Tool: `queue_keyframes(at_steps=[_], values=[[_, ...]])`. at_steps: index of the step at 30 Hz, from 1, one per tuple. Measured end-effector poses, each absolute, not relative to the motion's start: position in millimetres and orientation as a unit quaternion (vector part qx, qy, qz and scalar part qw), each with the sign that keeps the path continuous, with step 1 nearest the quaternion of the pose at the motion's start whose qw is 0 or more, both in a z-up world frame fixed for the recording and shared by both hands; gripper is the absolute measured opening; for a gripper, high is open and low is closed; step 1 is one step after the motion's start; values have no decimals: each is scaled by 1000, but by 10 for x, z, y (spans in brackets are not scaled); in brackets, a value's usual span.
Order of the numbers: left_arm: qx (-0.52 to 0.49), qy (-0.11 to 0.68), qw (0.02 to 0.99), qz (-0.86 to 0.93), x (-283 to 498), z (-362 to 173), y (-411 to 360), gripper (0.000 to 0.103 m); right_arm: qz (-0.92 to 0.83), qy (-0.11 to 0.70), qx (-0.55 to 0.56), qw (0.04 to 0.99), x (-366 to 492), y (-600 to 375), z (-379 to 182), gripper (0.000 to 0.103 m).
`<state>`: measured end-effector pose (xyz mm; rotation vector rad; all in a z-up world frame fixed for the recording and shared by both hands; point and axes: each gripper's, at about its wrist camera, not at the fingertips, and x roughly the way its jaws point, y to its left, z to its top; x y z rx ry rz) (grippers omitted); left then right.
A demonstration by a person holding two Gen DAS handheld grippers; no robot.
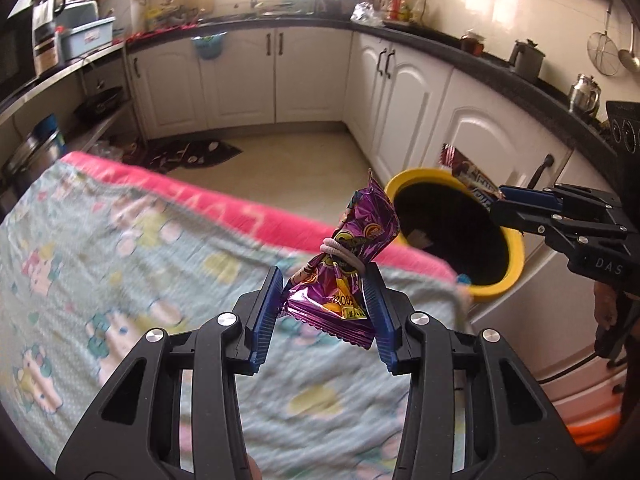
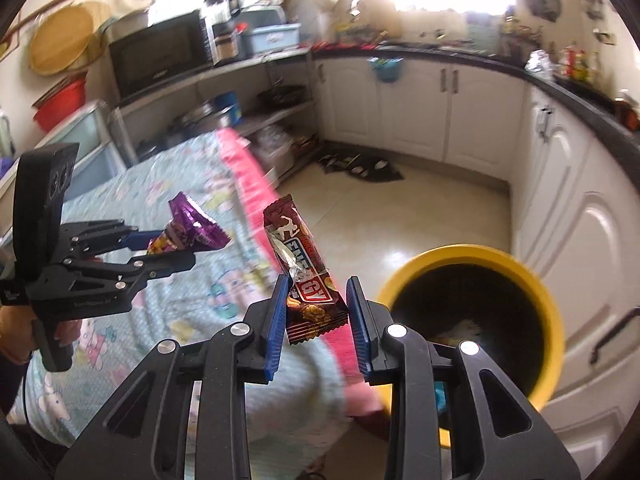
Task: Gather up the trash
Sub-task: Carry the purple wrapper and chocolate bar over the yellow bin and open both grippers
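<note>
My left gripper (image 1: 325,282) is shut on a purple snack packet (image 1: 344,264) tied with a white band, held above the cloth-covered table near its edge. It also shows in the right wrist view (image 2: 176,246), with the packet (image 2: 192,226). My right gripper (image 2: 317,286) is shut on a brown energy bar wrapper (image 2: 304,272), held up beside the yellow bin (image 2: 556,320). In the left wrist view the right gripper (image 1: 500,196) holds the bar (image 1: 468,172) over the bin's rim (image 1: 516,256). The bin's inside is dark with some litter in it.
The table (image 1: 120,240) has a light blue patterned cloth with a pink border. White cabinets (image 1: 400,92) under a dark counter run round the room. A dark mat (image 1: 188,154) lies on the tile floor. Shelves with pots (image 2: 224,116) and a microwave (image 2: 160,52) stand at left.
</note>
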<state>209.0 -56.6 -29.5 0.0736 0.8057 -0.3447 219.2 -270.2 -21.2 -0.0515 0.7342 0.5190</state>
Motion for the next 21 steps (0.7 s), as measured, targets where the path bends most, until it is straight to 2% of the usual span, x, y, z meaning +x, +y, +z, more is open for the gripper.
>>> queue_keyframes(at_steps=[9,21], values=[[35,361,910,-200,2280,-17,-1085,35,168,319,7,933,2200,-3419,-4,28],[21,342,909,-235,2580,141,-1776,35,91,298,42,949,2211,-4039,-18,28]])
